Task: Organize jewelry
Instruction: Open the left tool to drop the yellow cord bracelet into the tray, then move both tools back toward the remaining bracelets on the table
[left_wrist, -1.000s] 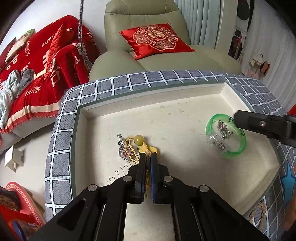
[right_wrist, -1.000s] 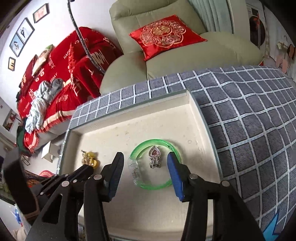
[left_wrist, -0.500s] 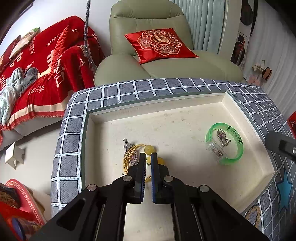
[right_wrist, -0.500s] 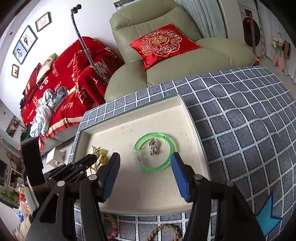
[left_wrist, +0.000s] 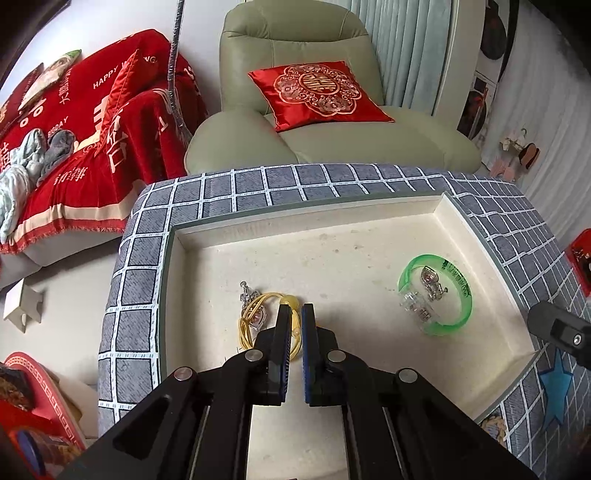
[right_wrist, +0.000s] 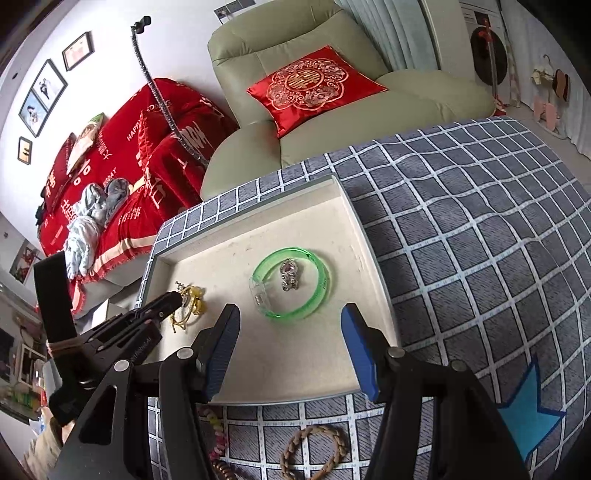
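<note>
A shallow cream-lined rectangular tray sits on the grey cloth with the white grid, and the jewelry in it lies in two lots. Toward the tray's right edge rests the translucent green bangle, with a small silver pendant set with a pink stone lying inside its ring. Toward the left edge is a tangle of yellow cord with a pale amber bead, and a second silver charm beside it.

The left gripper has its blue-padded jaws pressed together right over that cord; whether a strand is pinched between the tips I can't make out from here.

The right gripper has drawn back toward the tray's near edge over the last second, a moment ago framing the bangle closely. Its jaws stand apart with nothing between them, so the bangle looks delivered and let go.

Off the tray, by its near edge on the cloth, a braided brown bracelet and a string of pastel beads wait, likely the next pieces to bring in.
</note>
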